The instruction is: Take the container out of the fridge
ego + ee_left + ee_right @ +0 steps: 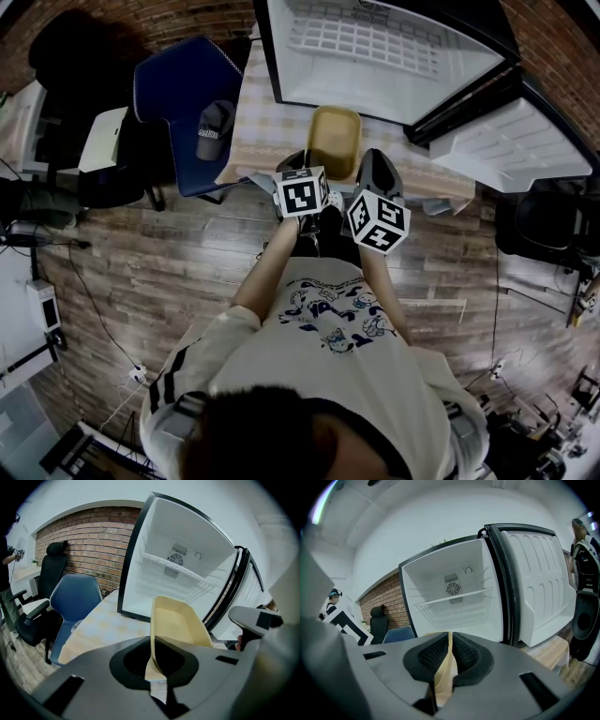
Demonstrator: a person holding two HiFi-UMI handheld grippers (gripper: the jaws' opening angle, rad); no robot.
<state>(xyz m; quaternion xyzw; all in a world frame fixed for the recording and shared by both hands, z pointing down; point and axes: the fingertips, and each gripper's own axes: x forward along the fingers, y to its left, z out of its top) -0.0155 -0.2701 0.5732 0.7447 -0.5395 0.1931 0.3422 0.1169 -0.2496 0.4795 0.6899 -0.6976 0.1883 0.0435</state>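
Holding the yellow container [336,139] outside the fridge [375,47], over the table [255,141], just in front of the open compartment. Whether resting on the tabletop or lifted clear: not possible to tell.

Pinching the container's near-left rim with the left gripper [153,660], jaws nearly together on the thin wall. Pinching the near-right rim likewise with the right gripper [449,653], ribbed pads pressing on a narrow yellow edge.

Showing only that sliver of the container in the right gripper view, with the rest hidden behind the gripper body. Showing most of the tray's inside in the left gripper view, with the near end dipping out of sight between the jaws. Hiding both sets of jaw tips in the head view beneath the cubes [300,190] and the gripper bodies.

Leaving the door [514,141] swung open at the right. Cutting off the fridge top at the upper frame edge. Keeping a dark cap [214,129] on the blue chair [178,89] left of the table, lettering too small to read.
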